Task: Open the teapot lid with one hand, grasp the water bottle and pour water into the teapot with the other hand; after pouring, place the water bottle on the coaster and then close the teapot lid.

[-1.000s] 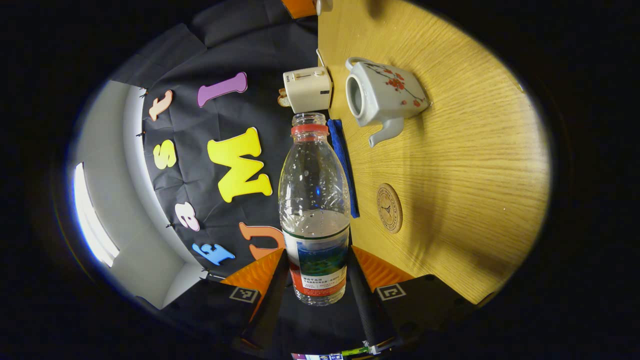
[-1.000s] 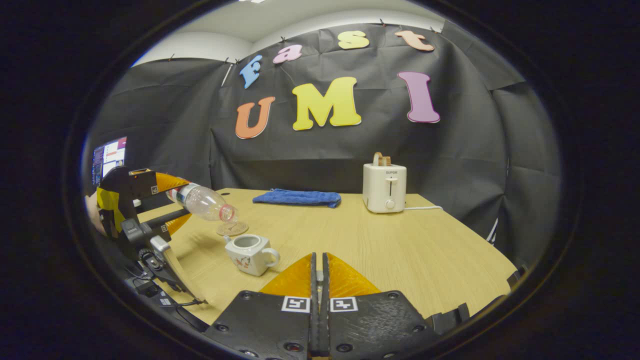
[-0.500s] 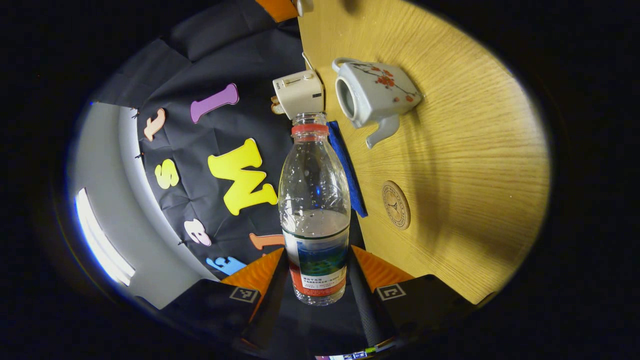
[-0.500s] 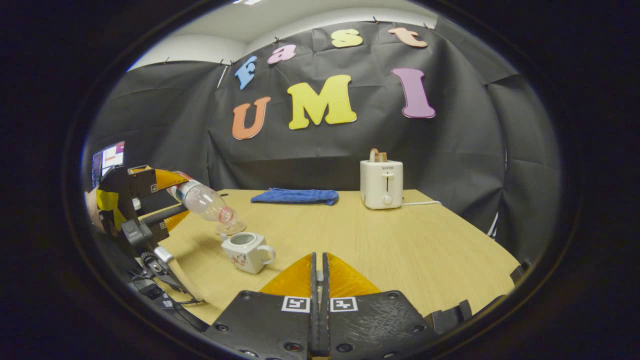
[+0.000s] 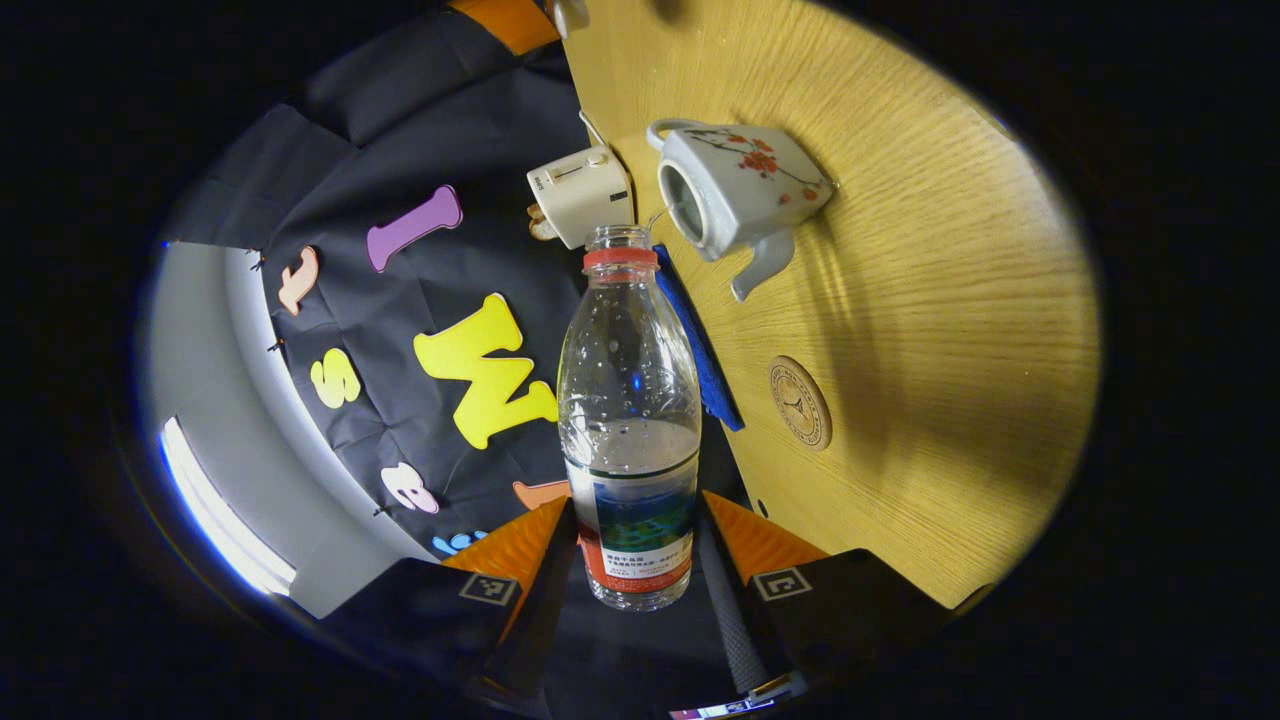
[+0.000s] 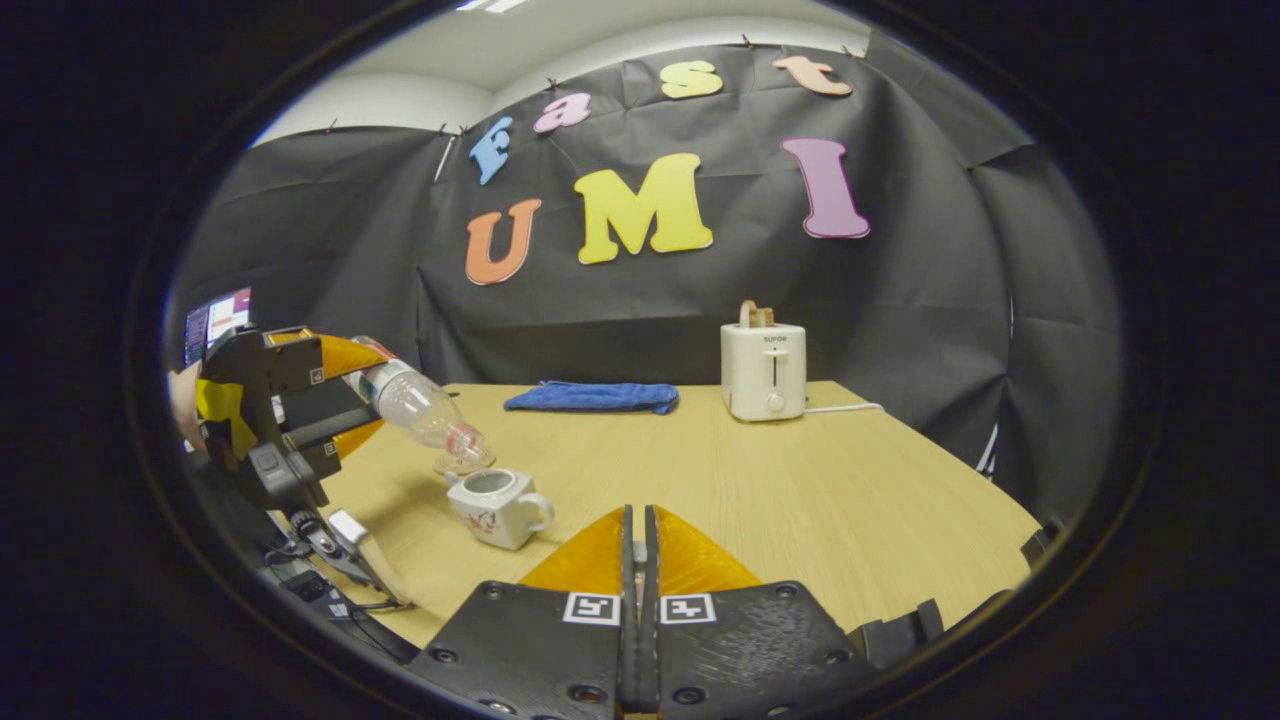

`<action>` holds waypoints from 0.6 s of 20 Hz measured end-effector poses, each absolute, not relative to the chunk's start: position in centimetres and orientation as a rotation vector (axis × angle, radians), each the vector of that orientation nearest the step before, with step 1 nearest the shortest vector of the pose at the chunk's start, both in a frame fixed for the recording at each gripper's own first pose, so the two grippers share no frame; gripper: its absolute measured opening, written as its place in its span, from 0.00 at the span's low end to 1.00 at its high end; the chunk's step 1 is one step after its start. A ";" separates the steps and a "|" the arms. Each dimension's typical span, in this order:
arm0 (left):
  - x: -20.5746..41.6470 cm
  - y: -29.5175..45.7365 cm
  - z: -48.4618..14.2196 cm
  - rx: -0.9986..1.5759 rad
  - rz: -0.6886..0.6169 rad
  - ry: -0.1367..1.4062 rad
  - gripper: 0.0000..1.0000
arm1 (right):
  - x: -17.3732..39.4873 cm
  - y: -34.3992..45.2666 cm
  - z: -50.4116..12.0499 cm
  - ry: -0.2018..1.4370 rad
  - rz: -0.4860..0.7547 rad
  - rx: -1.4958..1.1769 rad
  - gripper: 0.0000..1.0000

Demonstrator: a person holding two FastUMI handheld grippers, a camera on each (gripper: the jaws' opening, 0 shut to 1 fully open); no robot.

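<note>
- Centre of the left gripper view: my left gripper (image 5: 632, 560) pinches the bottle (image 5: 628, 420), clear, uncapped, part-full, tilted toward the lidless teapot (image 5: 738, 192) at upper centre.
- My right gripper (image 6: 637, 560) is pressed together; whether it holds anything I cannot tell.

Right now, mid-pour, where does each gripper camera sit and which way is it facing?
Left gripper view: rides the left gripper, rolled sideways, looking along the tilted water bottle it clamps toward the open teapot and coaster; own two fingers show.
Right gripper view: rides the right gripper, level above the table's near side, facing the toaster and blue cloth; own fingers closed together.
Shared: bottle, teapot, toaster, cloth, table; the right gripper view also catches the left gripper.
</note>
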State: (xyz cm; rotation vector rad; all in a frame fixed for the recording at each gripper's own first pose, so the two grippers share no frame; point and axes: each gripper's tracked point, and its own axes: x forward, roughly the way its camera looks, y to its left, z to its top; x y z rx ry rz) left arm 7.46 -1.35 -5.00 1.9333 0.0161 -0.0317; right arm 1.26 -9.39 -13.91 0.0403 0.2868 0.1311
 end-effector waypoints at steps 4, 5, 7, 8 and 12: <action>7.6 -1.6 -4.7 1.953 -0.037 0.020 0.70 | 1.0 -9.5 -13.8 0.285 0.134 0.048 0.00; 7.5 -1.6 -4.6 1.959 -0.035 0.020 0.70 | 1.0 -9.5 -13.8 0.284 0.133 0.048 0.00; 7.7 -1.9 -4.4 1.977 -0.042 0.020 0.70 | 1.0 -9.7 -13.7 0.280 0.132 0.051 0.00; 7.9 -1.9 -4.3 1.988 -0.040 0.024 0.71 | 0.9 -9.7 -13.6 0.279 0.133 0.055 0.01; 7.6 -1.8 -4.1 2.028 -0.040 0.038 0.75 | 0.9 -9.6 -13.7 0.277 0.140 0.064 0.00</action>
